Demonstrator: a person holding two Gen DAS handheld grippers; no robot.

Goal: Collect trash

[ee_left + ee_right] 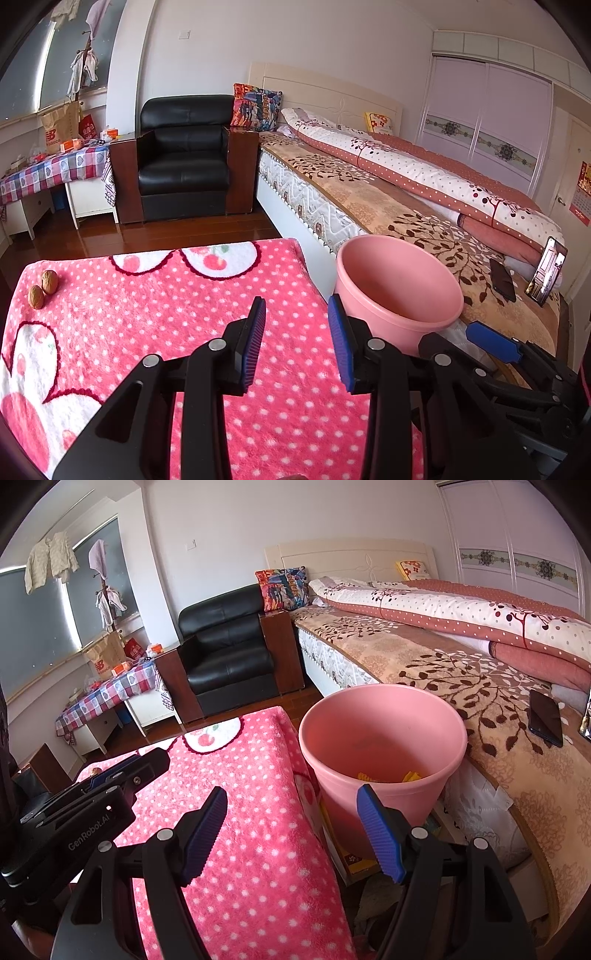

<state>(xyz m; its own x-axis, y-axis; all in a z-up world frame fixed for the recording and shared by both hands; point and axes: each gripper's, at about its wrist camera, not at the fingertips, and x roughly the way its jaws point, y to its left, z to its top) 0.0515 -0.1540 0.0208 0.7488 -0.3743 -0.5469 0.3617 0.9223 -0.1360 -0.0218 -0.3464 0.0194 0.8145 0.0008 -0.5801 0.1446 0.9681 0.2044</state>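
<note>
Two brown, wrinkled walnuts lie at the worktop's far left; only the right view shows yellow scraps inside the pink bucket. Left gripper and right gripper spread, empty.

Two walnuts, one pink bin, two phones, two grippers.

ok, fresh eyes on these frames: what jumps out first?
The pink polka-dot blanket fills the foreground, with two walnuts near its far left edge. The pink bucket stands between the blanket and the bed, yellow scraps showing at its bottom. Both sets of tongs, left and right, hang open and empty above the blanket's near end.
</note>
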